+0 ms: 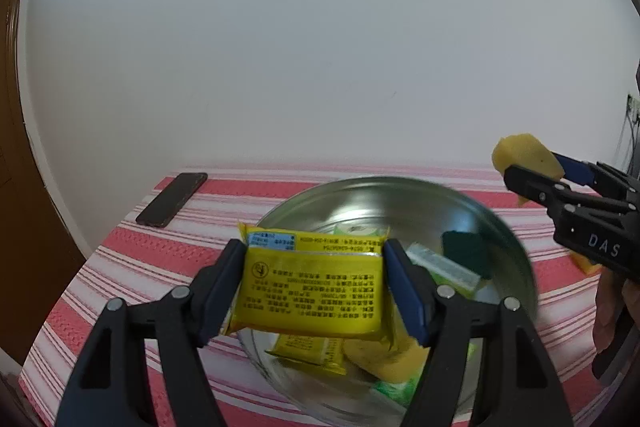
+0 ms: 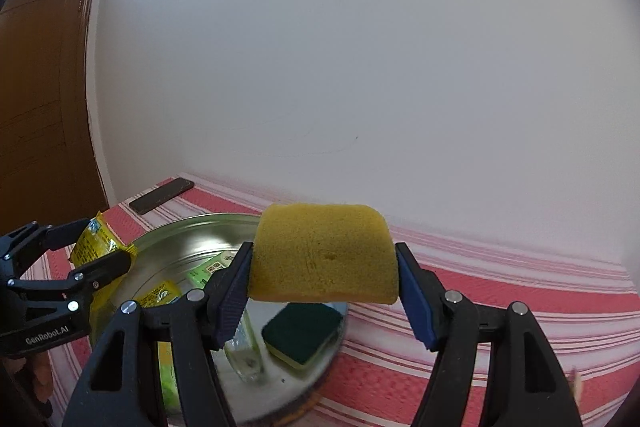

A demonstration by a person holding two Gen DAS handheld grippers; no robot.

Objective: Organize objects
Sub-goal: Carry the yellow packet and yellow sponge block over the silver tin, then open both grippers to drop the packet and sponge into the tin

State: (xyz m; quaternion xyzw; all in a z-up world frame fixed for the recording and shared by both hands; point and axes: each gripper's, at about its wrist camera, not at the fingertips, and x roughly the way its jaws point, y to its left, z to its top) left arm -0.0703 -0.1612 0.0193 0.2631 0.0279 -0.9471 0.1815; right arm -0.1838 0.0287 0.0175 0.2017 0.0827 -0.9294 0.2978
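In the left wrist view, a yellow packet (image 1: 312, 287) is clamped between the pads of the left tongs (image 1: 314, 289), which stand about half open around its width. The packet is held above the steel bowl (image 1: 500, 223), over its near side. Inside the bowl a second packet (image 1: 310, 351), a green-topped sponge (image 1: 466, 251) and a green wrapper (image 1: 444, 269) are seen. A phone (image 1: 172, 199) lies on the striped worktop (image 1: 132, 267), well left of the bowl. To the right of the bowl, the right tongs (image 1: 520, 169) are seen carrying a yellow sponge (image 1: 528, 153).

In the right wrist view, the sponge (image 2: 324, 253) is gripped at both ends by the right tongs (image 2: 324, 287), also about half open, and is held above the bowl's (image 2: 192, 231) right edge. The left tongs (image 2: 104, 247) with the packet (image 2: 94, 239) are seen at the bowl's left.

The step in hand appears to be sorting items out of the bowl. Next, a clear spot on the worktop beside the bowl is called for, where each item is lowered and released.
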